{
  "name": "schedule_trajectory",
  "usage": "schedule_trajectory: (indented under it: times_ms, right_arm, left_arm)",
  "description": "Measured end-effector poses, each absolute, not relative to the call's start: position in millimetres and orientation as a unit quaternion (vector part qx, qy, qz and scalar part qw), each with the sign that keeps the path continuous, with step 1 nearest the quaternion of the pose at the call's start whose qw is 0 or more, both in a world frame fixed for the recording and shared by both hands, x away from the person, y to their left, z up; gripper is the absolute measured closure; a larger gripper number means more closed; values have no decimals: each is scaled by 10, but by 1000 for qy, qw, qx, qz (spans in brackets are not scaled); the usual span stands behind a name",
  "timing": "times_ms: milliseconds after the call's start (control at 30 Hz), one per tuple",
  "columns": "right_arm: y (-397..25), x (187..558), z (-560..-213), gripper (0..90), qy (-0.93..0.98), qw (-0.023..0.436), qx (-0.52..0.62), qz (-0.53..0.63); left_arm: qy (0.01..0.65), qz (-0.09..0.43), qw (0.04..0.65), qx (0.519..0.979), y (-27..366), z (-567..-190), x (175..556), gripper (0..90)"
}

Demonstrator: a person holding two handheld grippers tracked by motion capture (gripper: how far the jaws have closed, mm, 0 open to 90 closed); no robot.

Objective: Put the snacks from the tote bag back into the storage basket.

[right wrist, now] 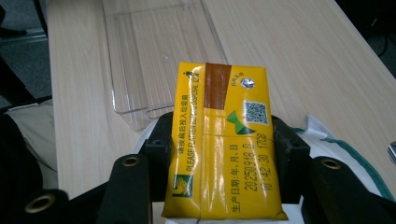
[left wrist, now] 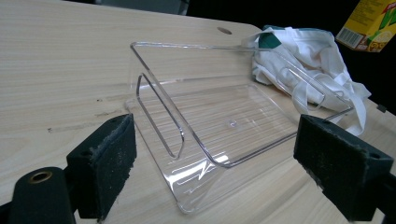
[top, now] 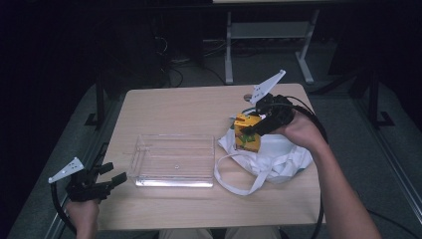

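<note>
Right claw (right wrist: pixel 219 154) is pinching the yellow rectangular drink carton (right wrist: pixel 224 140) by its sides, lifted over the crumpled white cloth bag (top: pixel 278 157) at about 3 o'clock on the pale wooden counter (top: pixel 184 107). I'd guess it's headed for the clear plastic tray (top: pixel 174 159) at 6 o'clock. Left claw (left wrist: pixel 215 172) hangs spread wide at 8 o'clock, gripping nothing, probably waiting to steady that tray.
</note>
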State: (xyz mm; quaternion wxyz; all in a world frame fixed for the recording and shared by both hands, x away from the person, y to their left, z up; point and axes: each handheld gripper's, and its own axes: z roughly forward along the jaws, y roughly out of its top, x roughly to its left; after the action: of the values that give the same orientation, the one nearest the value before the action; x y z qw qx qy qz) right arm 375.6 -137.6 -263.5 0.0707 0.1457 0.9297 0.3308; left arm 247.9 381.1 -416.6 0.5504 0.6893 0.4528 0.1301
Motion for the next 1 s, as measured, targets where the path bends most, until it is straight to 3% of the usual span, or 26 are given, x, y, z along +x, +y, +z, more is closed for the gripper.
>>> schedule_trajectory:
  times_ms: [1000]
  right_arm:
    - [-935,3733,-2588,517,931,62,95,348]
  left_arm:
    - [455,129,551,688,3823,-4170,2481,126]
